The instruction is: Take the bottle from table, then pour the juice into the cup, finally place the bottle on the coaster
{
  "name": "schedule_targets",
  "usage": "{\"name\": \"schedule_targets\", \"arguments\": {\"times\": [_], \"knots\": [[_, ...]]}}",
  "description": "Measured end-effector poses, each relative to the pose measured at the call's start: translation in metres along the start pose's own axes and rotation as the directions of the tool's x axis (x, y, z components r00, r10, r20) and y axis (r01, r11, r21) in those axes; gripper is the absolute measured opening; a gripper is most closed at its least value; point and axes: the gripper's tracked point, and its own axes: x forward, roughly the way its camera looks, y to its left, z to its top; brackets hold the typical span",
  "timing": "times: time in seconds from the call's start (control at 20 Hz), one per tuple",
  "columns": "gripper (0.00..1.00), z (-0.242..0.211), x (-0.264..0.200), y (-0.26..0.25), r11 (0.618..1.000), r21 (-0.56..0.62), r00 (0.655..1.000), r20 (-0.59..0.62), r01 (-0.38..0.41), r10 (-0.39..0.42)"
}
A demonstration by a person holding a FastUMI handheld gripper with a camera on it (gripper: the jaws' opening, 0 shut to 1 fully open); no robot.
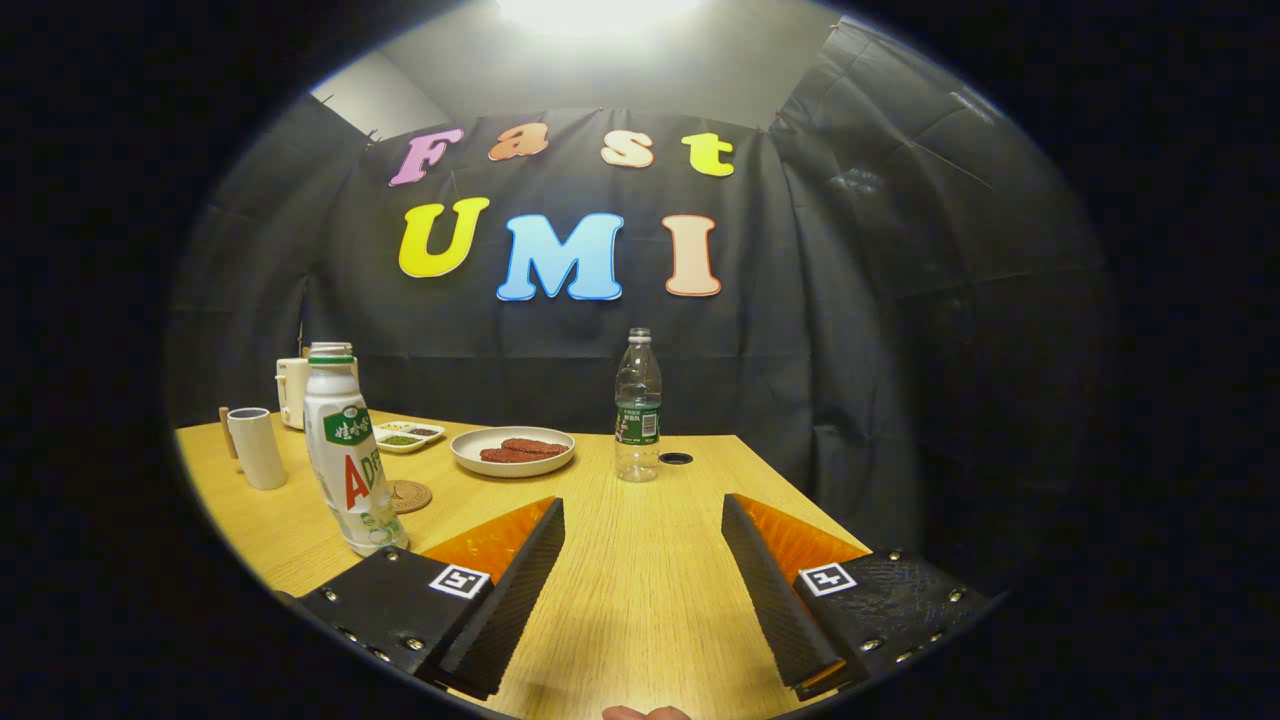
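My gripper [643, 540] holds its fingers wide apart over bare table [640, 600], and their rear ends are cut off at the bottom of the view; a bit of my hand [646, 712] barely peeks in there, too little to tell which part; the coaster [410, 495] is partly hidden behind the juice bottle [348, 450]; a white jug [292, 392] and another container stand mostly hidden behind that bottle's top; something brown hides behind the cup [257, 447]; the small tray [408, 436] holds contents too small to tell.
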Motion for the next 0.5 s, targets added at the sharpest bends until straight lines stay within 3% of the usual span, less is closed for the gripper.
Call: {"name": "schedule_targets", "arguments": {"times": [0.15,0.25,0.4,0.5], "knots": [[0.97,0.018,0.011,0.001,1.0,-0.008,1.0,0.018,0.009,-0.009],[0.97,0.035,0.018,0.016,0.998,0.057,1.0,0.013,-0.024,0.023],[0.97,0.08,0.007,0.034,0.999,0.039,0.999,0.042,-0.019,0.018],[0.97,0.098,-0.007,0.058,0.997,0.051,0.998,0.044,-0.057,0.054]]}}
